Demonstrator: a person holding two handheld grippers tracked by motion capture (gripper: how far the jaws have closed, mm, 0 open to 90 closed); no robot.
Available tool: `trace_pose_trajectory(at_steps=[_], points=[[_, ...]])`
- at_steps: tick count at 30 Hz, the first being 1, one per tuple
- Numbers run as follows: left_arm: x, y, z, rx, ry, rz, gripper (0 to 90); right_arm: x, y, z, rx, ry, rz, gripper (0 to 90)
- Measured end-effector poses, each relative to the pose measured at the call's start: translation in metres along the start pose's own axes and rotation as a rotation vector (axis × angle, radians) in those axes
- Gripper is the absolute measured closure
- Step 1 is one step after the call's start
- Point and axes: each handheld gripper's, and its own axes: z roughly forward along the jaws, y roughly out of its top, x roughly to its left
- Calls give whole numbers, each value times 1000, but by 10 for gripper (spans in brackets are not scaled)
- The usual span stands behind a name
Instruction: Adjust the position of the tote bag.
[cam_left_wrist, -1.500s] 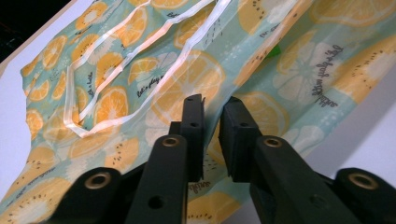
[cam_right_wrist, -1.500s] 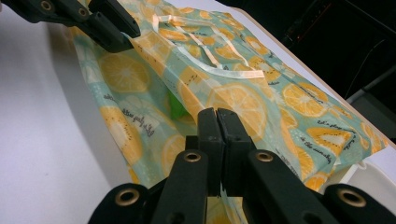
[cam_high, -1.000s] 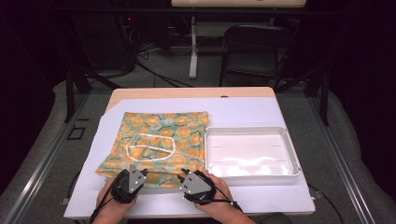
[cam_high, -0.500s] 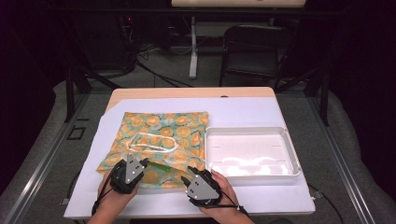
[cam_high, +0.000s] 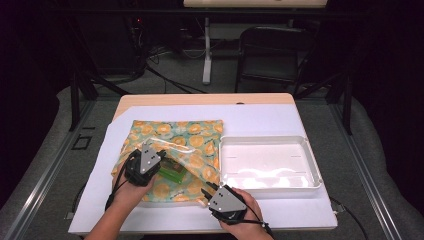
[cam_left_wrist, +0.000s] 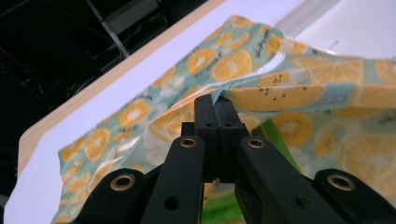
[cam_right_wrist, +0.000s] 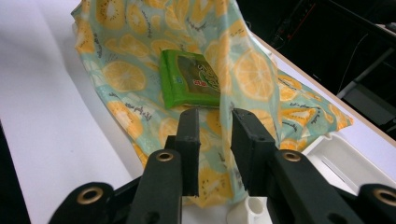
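**Left hand-held gripper lifts the bag's top layer; a green packet shows inside**

A bag (cam_high: 172, 150) printed with orange slices on pale teal lies on the white sheet that covers the desk (cam_high: 260, 120), on the left half and toward the near edge. Just to its right, touching or nearly touching the bag's right edge, stands a white tray (cam_high: 314, 165) with a raised rim, on the right half of the desk.

The left hand-held gripper (cam_high: 159, 159) sits over the near-left part of the bag. In the left gripper view its jaws are pressed together on a thin fold of the bag's upper layer (cam_left_wrist: 219, 95), which is raised off the layer beneath, so the bag gapes open on its near side. The grey three-cornered plate on top of this hand-held gripper faces the high view's camera.

Inside the opening lies a flat green packet (cam_right_wrist: 189, 78), resting on the bag's lower layer with the raised layer arching over it. In the high view the packet (cam_high: 172, 174) shows as a green patch just right of the left hand-held gripper.

The right hand-held gripper (cam_high: 209, 192) is at the near-right corner of the bag, close to the tray's near-left corner. Its jaws have just been closing, and they stand part open (cam_right_wrist: 215, 116). The bag's near edge lies below and between them, but whether the pads press on the fabric I cannot tell; the green packet lies just beyond the tips.
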Motion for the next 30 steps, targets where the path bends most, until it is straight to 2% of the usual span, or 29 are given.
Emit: trace_pose_trajectory(at_steps=[7,13,16,19,21,24,25,26,28,30], points=[[13,23,6,-62,8,-30,900,-15,13,-2,21,9,-2,713],[24,41,10,-105,18,-39,900,-35,35,1,22,20,47,680],[29,47,12,-132,16,-58,900,-44,47,7,13,51,93,672],[30,52,10,-161,13,-76,900,-48,57,17,19,56,103,672],[30,55,8,-175,11,-71,900,-49,65,28,20,53,112,665],[28,54,4,-192,17,-60,900,-48,69,35,19,37,100,661],[28,53,2,-197,14,-61,900,-46,72,42,17,20,93,684],[28,52,1,-200,14,-62,900,-46,72,42,17,20,93,684],[30,51,-2,-211,3,-79,900,-44,72,49,46,1,82,771],[31,50,-4,-222,-8,-94,900,-43,71,55,59,16,95,841]])
